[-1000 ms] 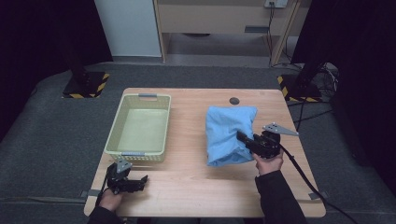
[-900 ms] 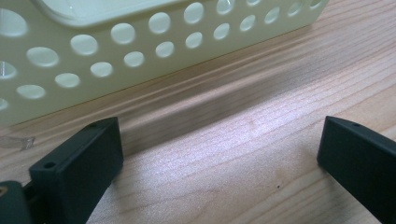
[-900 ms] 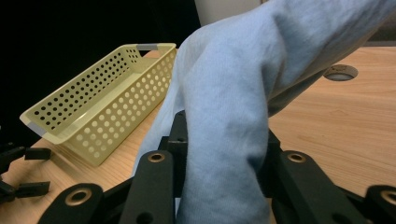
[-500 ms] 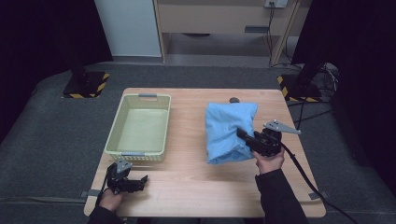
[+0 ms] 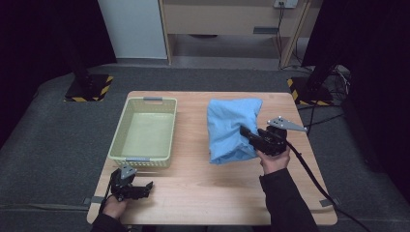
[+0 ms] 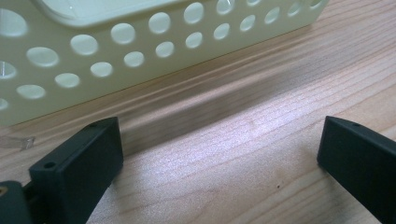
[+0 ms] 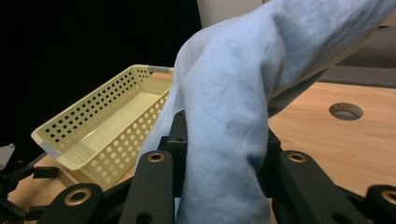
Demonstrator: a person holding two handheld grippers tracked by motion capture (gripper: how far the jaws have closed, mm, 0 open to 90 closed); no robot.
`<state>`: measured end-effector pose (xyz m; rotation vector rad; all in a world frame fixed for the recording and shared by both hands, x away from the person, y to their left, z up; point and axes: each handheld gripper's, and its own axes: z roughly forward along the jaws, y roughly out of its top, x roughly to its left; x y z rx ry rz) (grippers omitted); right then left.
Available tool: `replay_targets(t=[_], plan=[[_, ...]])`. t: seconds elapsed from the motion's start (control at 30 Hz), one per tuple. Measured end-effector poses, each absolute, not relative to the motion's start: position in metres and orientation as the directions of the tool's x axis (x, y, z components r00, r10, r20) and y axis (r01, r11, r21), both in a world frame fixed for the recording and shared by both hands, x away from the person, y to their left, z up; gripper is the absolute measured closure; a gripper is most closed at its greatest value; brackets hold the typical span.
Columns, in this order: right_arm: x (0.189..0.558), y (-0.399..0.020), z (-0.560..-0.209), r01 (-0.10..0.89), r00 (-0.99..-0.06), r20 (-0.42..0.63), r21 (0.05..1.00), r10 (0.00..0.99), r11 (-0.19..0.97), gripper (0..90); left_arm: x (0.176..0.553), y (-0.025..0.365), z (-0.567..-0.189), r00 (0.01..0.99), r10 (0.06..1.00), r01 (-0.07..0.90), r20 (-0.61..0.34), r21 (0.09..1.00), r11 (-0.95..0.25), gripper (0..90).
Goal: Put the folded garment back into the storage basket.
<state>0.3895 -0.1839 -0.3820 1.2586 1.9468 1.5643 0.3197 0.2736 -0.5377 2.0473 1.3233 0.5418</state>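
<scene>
While the right gripper [image 5: 247,134] pinches a fold of the light blue cloth [image 5: 231,128] between its jaws, the cloth rises from the grip as a thick bunched column in the right gripper view — a hold on gathered fabric rather than on a single edge, which probably serves to lift the whole piece at once. The cloth lies on the right half of the wooden table [image 5: 193,179], well apart from the pale yellow perforated basket [image 5: 145,133] on the left half. Its long axis runs away from the person, from the near, narrower end at the gripper toward the far, broader end. The left gripper [image 5: 140,188] rests near the table's front edge, jaws spread and empty — just short of the basket's near wall.
</scene>
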Motion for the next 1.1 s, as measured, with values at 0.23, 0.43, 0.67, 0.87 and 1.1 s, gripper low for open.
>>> replay_targets(t=[0.23, 0.43, 0.67, 0.87, 1.1], plan=[[0.392, -0.176, -0.369, 0.401, -0.554, 0.239, 0.916, 0.797, 0.005, 68.3, 0.32, 0.274, -0.538, 0.41, 0.912, 0.652, 0.002, 0.699, -0.295, 0.0], [0.395, -0.166, -0.36, 0.393, -0.561, 0.236, 0.919, 0.793, 0.005, 68.3, 0.32, 0.274, -0.538, 0.41, 0.912, 0.651, 0.002, 0.699, -0.295, 0.0], [0.4, -0.153, -0.35, 0.384, -0.568, 0.236, 0.923, 0.788, 0.0, 68.2, 0.32, 0.274, -0.538, 0.411, 0.912, 0.652, 0.002, 0.699, -0.295, 0.0], [0.402, -0.146, -0.346, 0.384, -0.572, 0.246, 0.923, 0.783, -0.01, 68.2, 0.32, 0.274, -0.538, 0.411, 0.912, 0.651, 0.002, 0.699, -0.295, 0.0], [0.406, -0.138, -0.341, 0.388, -0.575, 0.266, 0.921, 0.774, -0.028, 68.1, 0.32, 0.274, -0.538, 0.411, 0.912, 0.651, 0.002, 0.699, -0.295, 0.0]])
